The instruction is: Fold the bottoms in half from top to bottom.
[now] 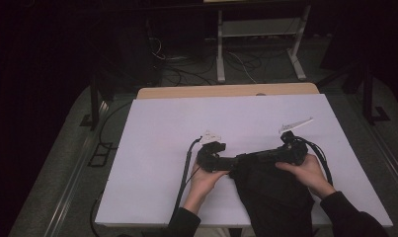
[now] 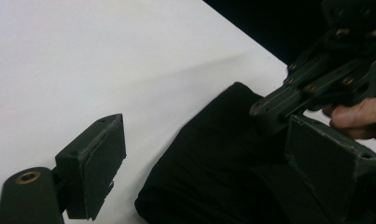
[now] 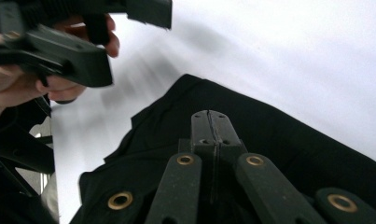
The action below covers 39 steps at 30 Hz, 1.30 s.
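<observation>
A black cloth (image 1: 270, 192) lies crumpled on the white table top (image 1: 157, 128) and hangs over its front edge. My left gripper (image 1: 225, 162) points right at the cloth's left end. In the left gripper view its jaws stand open (image 2: 206, 140) on either side of the cloth (image 2: 199, 186), and the pads do not press on it. My right gripper (image 1: 251, 158) points left, just above the cloth. In the right gripper view it is shut (image 3: 209, 116) over the cloth (image 3: 288, 140), with nothing seen between the jaws. The two grippers' tips are close together.
A wooden edge (image 1: 226, 91) shows behind the white top. Farther back a white desk frame (image 1: 220, 49) stands among floor cables (image 1: 186, 69). A black cable (image 1: 184, 177) trails from the left gripper over the front edge. Bare white surface stretches left and behind.
</observation>
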### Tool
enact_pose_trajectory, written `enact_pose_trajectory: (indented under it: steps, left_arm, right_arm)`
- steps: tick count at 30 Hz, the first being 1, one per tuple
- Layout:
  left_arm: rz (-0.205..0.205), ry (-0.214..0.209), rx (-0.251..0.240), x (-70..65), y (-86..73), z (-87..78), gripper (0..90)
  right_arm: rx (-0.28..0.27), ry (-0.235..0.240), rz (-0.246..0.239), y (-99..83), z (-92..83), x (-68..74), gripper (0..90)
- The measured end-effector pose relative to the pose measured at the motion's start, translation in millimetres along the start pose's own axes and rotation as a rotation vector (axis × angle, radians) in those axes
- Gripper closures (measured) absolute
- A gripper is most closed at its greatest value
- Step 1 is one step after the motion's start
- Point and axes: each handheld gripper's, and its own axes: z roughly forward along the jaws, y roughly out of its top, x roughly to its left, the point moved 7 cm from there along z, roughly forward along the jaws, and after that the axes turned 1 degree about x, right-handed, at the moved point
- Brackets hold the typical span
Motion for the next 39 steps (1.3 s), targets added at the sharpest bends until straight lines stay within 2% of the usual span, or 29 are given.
enact_pose_trajectory:
  steps: [3,9,21,23,25,27,28,34,39]
  left_arm:
    - [-0.005,-0.002,-0.003,0.1,0.2,0.9,12.6]
    - [0.01,0.0,0.023,-1.3,-4.3,3.4,12.6]
    - [0.003,0.011,0.012,4.1,-2.5,-0.6,12.6]
    - [0.003,0.013,0.012,5.4,-2.2,-1.5,12.6]
    - [0.004,0.016,0.012,6.2,-2.2,-2.3,12.6]
    - [0.005,0.019,0.013,7.1,-2.3,-3.2,12.6]
    - [0.005,0.019,0.013,7.1,-2.3,-3.2,12.6]
    - [0.005,0.024,0.016,8.7,-3.1,-3.6,12.6]
    - [0.003,0.029,0.021,9.7,-4.1,-2.3,12.6]
  right_arm:
    - [0.026,0.008,0.012,-2.0,5.7,-3.2,88.4]
    - [0.088,0.005,0.022,-9.0,13.9,-7.2,88.4]
    - [0.191,0.016,0.064,-18.4,21.2,-5.7,88.4]
    - [0.221,0.027,0.069,-21.2,22.6,-2.5,88.4]
    - [0.229,0.029,0.069,-21.9,23.0,-1.8,88.4]
    - [0.244,0.057,0.075,-23.6,23.4,2.9,88.4]
    - [0.244,0.057,0.075,-23.6,23.4,2.9,88.4]
    - [0.275,0.083,0.047,-29.6,20.3,15.8,88.3]
    - [0.307,0.113,0.019,-43.5,16.1,27.1,88.4]
